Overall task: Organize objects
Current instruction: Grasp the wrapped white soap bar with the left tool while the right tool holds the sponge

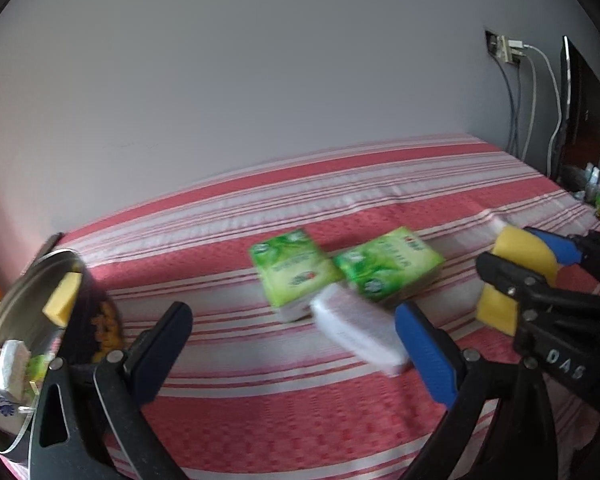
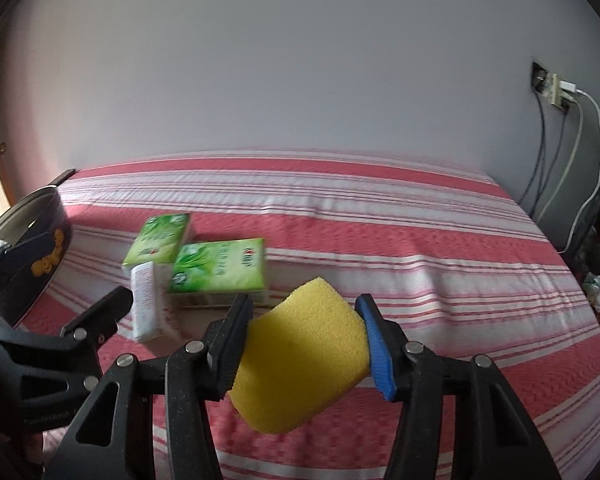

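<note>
A: Right gripper [image 2: 300, 344], seen from its own camera: the black finger on the left and the blue finger on the right press a yellow sponge [image 2: 304, 360] between them. The sponge bulges above and below the pads, squeezed at the waist, held clear of the bed [image 2: 440, 280].

B: And the left gripper [image 1: 295, 344]?

A: Jaws wide, nothing between the pads. Its black finger [image 1: 163, 344] sits to the left and its blue finger [image 1: 424, 352] to the right. A white pack [image 1: 360, 328] lies on the bed in the gap between them, nearer the blue one, and I cannot tell whether it touches that finger.

B: What lies past the pack?

A: Two green tissue packs, side by side on the red-and-white striped cover. The left tissue pack [image 1: 291, 272] and the right tissue pack [image 1: 388, 264] meet at a corner, and the white pack overlaps their near edges.

B: Where is the sponge from the left camera?

A: Far right, clamped in the right gripper, well to the right of the tissue packs.

B: Anything else?

A: A dark round tin [image 1: 87, 312] with yellow markings stands at the left edge of the bed. A second yellow sponge [image 1: 63, 300] shows inside it. Cables [image 2: 580, 168] hang down the wall [image 2: 300, 80] at the far right.
</note>
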A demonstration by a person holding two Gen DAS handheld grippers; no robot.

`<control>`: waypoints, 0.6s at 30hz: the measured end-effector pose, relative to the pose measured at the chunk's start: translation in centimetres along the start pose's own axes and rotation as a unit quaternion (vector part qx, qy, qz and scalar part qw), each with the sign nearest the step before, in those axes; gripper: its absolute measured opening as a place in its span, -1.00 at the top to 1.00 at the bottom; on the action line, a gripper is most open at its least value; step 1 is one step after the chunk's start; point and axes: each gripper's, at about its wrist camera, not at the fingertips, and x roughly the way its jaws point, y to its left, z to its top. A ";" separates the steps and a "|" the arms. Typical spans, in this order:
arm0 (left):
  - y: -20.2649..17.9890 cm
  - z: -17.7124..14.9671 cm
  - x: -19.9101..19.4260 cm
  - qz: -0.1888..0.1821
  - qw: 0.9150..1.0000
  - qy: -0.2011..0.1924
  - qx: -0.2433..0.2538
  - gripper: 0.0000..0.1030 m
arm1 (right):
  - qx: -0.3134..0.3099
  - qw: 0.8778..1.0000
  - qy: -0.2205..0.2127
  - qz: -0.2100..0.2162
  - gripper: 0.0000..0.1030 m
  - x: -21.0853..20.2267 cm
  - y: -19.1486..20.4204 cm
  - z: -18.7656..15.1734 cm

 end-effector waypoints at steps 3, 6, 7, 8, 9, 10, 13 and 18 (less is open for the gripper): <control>-0.7 0.3 0.8 -0.012 1.000 0.012 -0.004 -0.99 | 0.010 1.000 -0.002 -0.007 -0.08 0.1 -1.0 0.0; -0.8 0.3 1.8 -0.023 0.999 0.031 -0.012 -0.98 | 0.024 1.000 -0.002 0.000 -0.08 0.1 -1.5 0.0; -0.7 0.3 2.0 -0.028 0.999 0.037 -0.016 -0.93 | 0.025 1.000 -0.002 0.003 -0.08 0.1 -1.6 0.0; -0.5 0.3 2.2 -0.032 0.998 0.042 -0.021 -0.86 | 0.025 1.000 -0.003 0.006 -0.08 0.0 -1.9 -0.1; -0.2 0.3 2.3 -0.036 0.998 0.046 -0.025 -0.85 | 0.026 1.000 -0.004 0.007 -0.08 -0.1 -1.8 -0.1; -0.1 0.2 2.3 -0.040 0.998 0.048 -0.028 -0.85 | 0.028 1.000 -0.004 0.008 -0.08 -0.1 -1.8 -0.1; -0.4 0.2 2.4 -0.041 0.998 0.048 -0.022 -0.81 | 0.033 0.999 -0.002 0.012 -0.08 -0.1 -2.0 -0.2; -0.4 -0.1 1.6 -0.041 0.998 0.044 -0.003 -0.69 | 0.041 0.999 -0.001 0.019 -0.08 0.0 -2.2 -0.2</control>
